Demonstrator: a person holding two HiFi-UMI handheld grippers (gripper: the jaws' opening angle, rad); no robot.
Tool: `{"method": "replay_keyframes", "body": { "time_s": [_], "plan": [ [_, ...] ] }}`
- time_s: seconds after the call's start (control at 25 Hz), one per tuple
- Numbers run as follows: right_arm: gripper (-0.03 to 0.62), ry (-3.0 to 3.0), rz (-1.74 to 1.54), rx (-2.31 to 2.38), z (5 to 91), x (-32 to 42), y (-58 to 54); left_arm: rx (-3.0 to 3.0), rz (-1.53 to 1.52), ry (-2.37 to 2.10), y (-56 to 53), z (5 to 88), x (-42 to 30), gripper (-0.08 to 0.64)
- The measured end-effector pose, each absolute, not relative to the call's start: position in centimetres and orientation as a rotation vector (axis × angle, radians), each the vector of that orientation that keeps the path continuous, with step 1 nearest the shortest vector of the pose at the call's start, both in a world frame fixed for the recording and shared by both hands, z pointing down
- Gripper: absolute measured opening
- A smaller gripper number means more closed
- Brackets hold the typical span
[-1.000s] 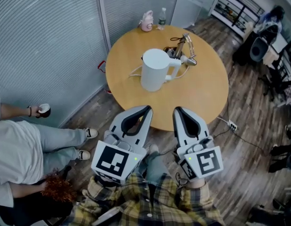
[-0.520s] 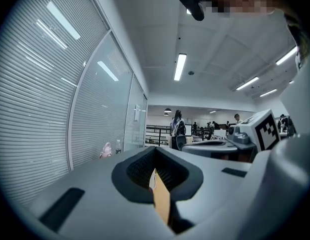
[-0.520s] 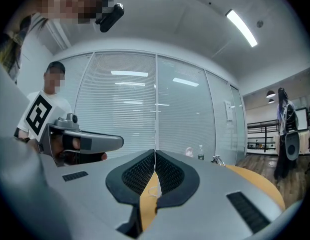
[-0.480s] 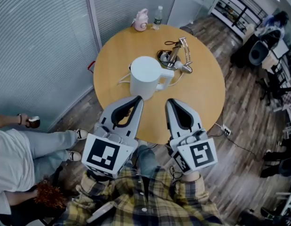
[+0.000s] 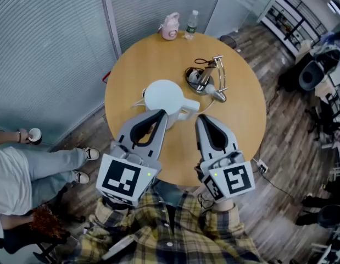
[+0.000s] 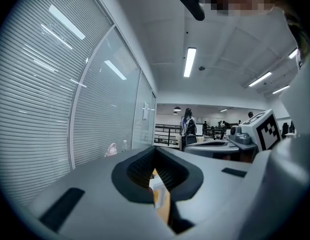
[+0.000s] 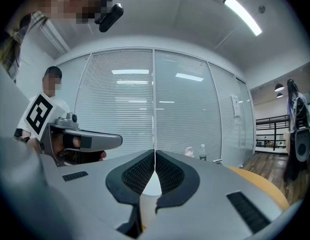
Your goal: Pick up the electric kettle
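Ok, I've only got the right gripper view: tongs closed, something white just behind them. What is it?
Observer: A white electric kettle on the round wooden table, per the head view.
Operator: Where's its handle?
Observer: The handle points right, just ahead of the right tongs.
Operator: And the left tongs?
Observer: The left tongs are closed too, their tip overlapping the kettle's near edge; contact can't be told.

No writing or numbers can be read anywhere

Kettle (image 5: 163, 96) on table (image 5: 241, 126), bottle (image 5: 192, 23) behind
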State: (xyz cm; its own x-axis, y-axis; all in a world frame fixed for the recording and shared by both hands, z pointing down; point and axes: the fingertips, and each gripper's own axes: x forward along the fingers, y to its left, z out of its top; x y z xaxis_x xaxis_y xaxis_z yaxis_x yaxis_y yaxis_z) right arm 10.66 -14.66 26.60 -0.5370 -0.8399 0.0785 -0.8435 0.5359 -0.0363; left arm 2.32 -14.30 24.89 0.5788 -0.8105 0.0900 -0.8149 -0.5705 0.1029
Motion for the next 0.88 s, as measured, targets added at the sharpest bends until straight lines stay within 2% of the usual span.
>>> {"method": "replay_keyframes", "body": {
  "time_s": [0.88],
  "plan": [
    [0.035, -2.636, 0.138, 1.552, 29.2, 11.4, -20.5, 2.621, 0.061, -1.381, -20.0, 26.7, 0.4, 0.002]
  ]
}}
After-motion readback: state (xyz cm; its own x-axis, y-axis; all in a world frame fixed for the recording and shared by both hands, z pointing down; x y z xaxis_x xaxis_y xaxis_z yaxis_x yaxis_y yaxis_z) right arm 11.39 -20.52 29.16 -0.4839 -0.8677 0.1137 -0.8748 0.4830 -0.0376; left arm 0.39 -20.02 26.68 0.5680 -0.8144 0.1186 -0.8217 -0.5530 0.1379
